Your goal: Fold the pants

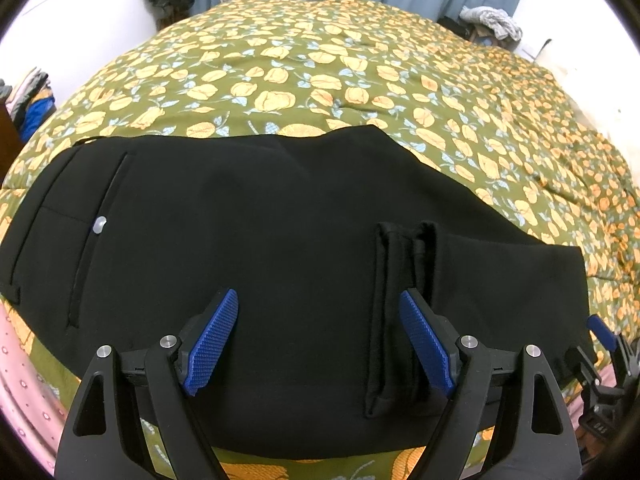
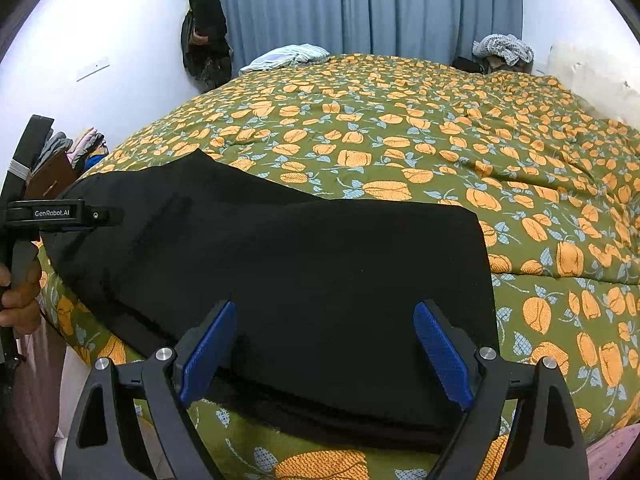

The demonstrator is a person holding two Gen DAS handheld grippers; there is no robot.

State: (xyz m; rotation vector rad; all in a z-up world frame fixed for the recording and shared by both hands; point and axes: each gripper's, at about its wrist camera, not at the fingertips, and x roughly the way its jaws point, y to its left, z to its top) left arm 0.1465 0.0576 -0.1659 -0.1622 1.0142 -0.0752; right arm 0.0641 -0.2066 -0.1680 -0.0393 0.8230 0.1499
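Black pants point(image 1: 260, 240) lie folded across the near edge of the bed, waistband and back pocket with a grey button point(image 1: 99, 224) at the left, leg hems point(image 1: 404, 312) folded over at the right. My left gripper point(image 1: 320, 340) hovers open and empty above them. In the right wrist view the pants point(image 2: 320, 280) lie flat with their folded end at the right. My right gripper point(image 2: 324, 352) is open and empty over their near edge. The left gripper's body point(image 2: 52, 214) shows at the far left, held by a hand.
The bed carries a green quilt with orange flowers point(image 2: 400, 140). A pillow point(image 2: 288, 56) lies at its far end before blue curtains point(image 2: 400, 4). Clothes are piled at the far right point(image 2: 504, 50) and stacked at the left point(image 1: 28, 96). Dark garments hang on the wall point(image 2: 206, 28).
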